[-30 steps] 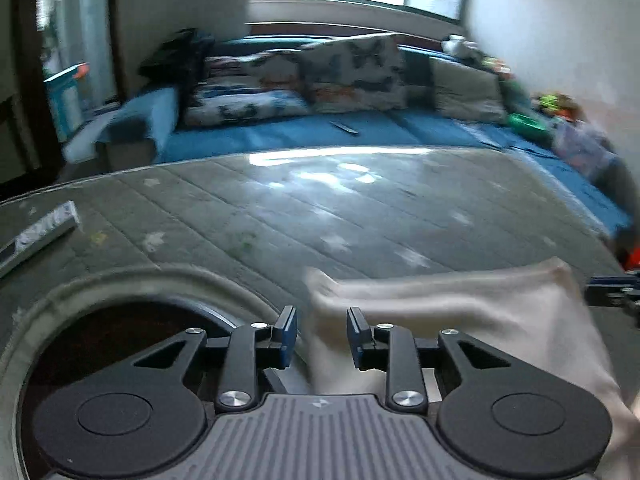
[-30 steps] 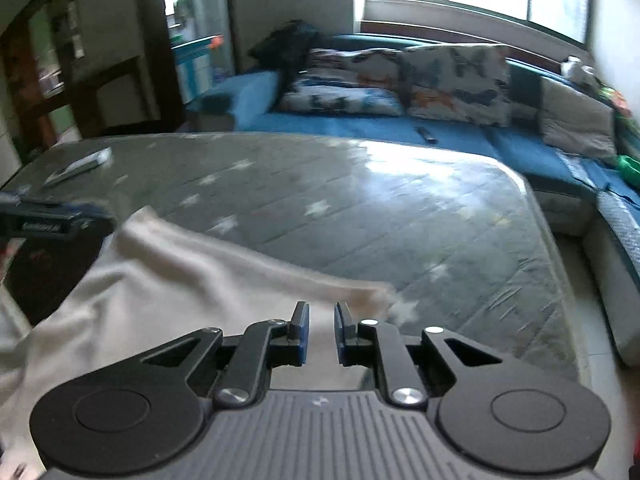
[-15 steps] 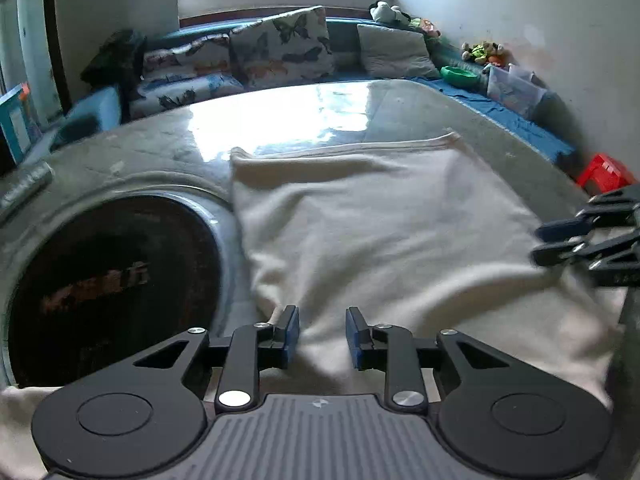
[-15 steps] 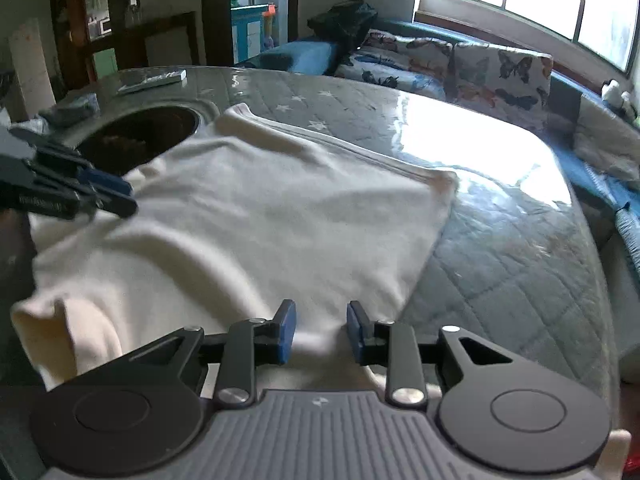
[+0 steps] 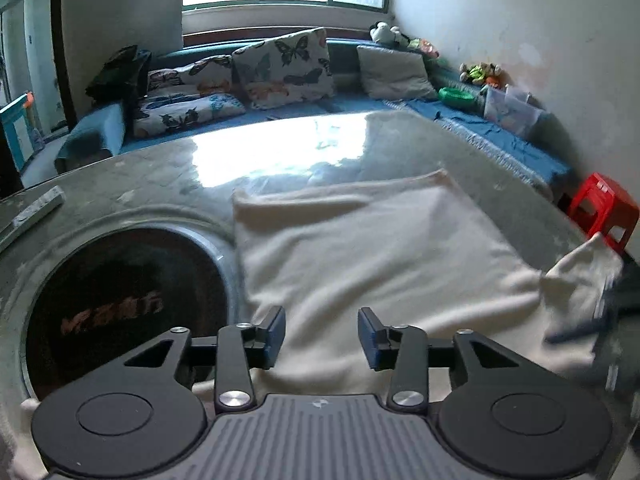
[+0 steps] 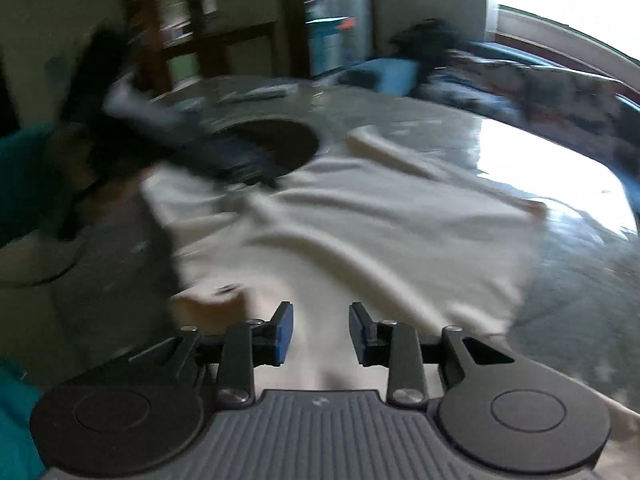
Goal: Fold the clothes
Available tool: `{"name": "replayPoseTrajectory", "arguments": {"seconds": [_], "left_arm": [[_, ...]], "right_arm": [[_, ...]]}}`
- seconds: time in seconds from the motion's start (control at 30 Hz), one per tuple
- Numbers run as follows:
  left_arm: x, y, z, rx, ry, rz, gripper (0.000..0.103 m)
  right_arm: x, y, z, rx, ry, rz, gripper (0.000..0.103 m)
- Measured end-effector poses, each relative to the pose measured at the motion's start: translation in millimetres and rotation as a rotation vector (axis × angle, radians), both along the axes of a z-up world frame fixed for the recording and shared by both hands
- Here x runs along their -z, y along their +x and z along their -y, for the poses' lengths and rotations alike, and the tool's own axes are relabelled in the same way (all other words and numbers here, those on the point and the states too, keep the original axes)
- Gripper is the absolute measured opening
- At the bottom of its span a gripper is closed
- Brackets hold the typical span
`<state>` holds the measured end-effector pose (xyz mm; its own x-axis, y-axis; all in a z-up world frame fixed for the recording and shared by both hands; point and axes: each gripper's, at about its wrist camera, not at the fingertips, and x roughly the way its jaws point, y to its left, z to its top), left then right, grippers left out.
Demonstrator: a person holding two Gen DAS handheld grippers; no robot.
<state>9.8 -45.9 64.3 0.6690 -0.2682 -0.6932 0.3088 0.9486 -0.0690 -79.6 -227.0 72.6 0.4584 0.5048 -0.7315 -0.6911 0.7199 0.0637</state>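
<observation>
A cream garment (image 5: 380, 256) lies spread on the grey quilted table (image 5: 160, 184), its far hem straight and its near part rumpled. My left gripper (image 5: 322, 338) hovers over the garment's near edge with its jaws opening and nothing between the blue pads. In the right wrist view the same garment (image 6: 360, 232) fills the middle. My right gripper (image 6: 320, 334) is over its near side, jaws opening, with no cloth pinched. The other gripper shows as a dark blur at the left of that view. A sleeve end (image 5: 576, 280) lies bunched at the right.
A round dark inset (image 5: 120, 304) with a metal rim sits in the table left of the garment. A remote (image 5: 32, 212) lies at the table's left edge. A blue sofa with butterfly cushions (image 5: 280, 68) runs behind. A red stool (image 5: 604, 208) stands to the right.
Both grippers have drawn back from the far hem toward the near side of the garment, and their jaws stand wider. The garment now lies spread flat. The right view is blurred by motion.
</observation>
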Motion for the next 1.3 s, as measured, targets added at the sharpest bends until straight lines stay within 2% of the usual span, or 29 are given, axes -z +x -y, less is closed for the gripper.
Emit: {"name": "replayPoseTrajectory", "arguments": {"seconds": [0.2, 0.33, 0.37, 0.47, 0.57, 0.77, 0.87, 1.07, 1.2, 1.3], "left_arm": [[5, 17, 25, 0.031, -0.029, -0.028, 0.053], [14, 26, 35, 0.032, -0.060, -0.060, 0.053], [16, 27, 36, 0.031, -0.065, -0.069, 0.053], [21, 28, 41, 0.033, -0.054, -0.080, 0.054], [26, 31, 41, 0.031, -0.038, -0.090, 0.055], [33, 37, 38, 0.012, -0.029, -0.096, 0.058], [31, 34, 37, 0.012, -0.035, -0.096, 0.059], [17, 6, 45, 0.071, -0.051, -0.047, 0.059], [18, -23, 56, 0.139, -0.018, -0.017, 0.059], [24, -39, 60, 0.164, 0.004, -0.011, 0.059]], "right_arm": [[14, -14, -27, -0.066, -0.074, 0.057, 0.037], [24, -20, -39, -0.081, -0.101, 0.091, 0.034], [26, -20, -40, -0.081, -0.106, 0.113, 0.025], [29, -17, -42, -0.065, -0.100, 0.113, 0.007], [28, -23, -41, -0.094, -0.096, 0.109, 0.003], [31, -45, -43, -0.160, -0.156, 0.138, 0.003], [25, -43, -39, -0.140, -0.117, 0.100, 0.009], [20, -41, -22, -0.064, -0.051, 0.025, 0.011], [13, -47, 0, -0.008, 0.012, -0.011, 0.014], [3, -46, 28, 0.095, 0.044, 0.014, 0.019]]}}
